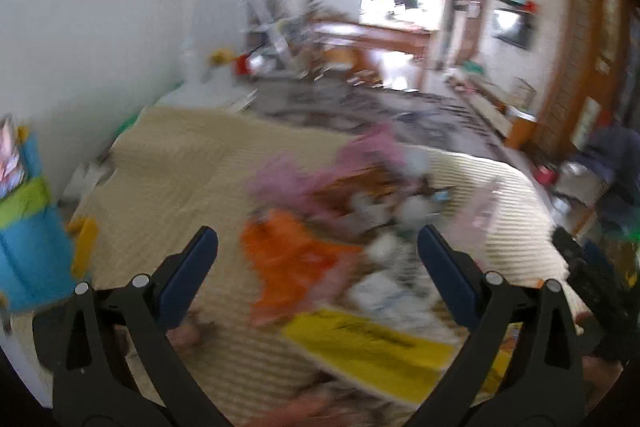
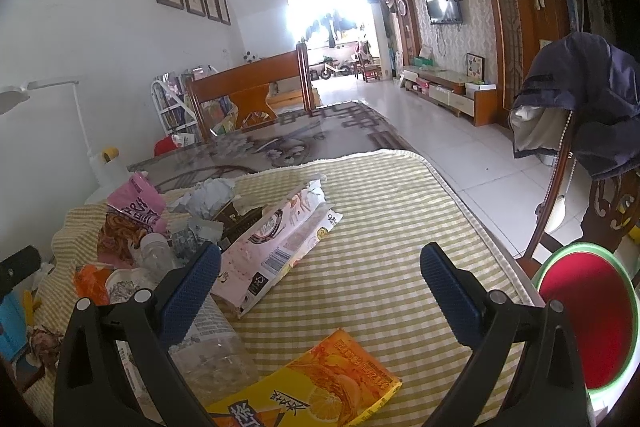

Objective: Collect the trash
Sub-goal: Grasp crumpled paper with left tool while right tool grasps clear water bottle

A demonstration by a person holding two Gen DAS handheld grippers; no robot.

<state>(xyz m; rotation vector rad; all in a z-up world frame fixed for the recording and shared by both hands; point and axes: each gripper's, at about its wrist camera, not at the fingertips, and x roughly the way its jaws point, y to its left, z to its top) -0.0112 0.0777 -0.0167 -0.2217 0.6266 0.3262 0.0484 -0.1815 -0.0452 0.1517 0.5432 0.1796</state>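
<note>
Hovering with jaws spread and empty, the left gripper faces a blurred trash heap, seemingly orange and pink wrappers, just ahead on the striped cloth. In the right view, the right gripper is likewise agape, a yellow-orange packet lying between its fingers, the pink wrapper just ahead-left.

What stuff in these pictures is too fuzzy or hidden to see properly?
- Trash pile, left wrist view: motion blur smears it into colours, so no item can be named.
- Clear plastic bottle, right wrist view: its upper part is hidden behind the right gripper.
- Yellow packet, right wrist view: cut off by the bottom edge.
</note>
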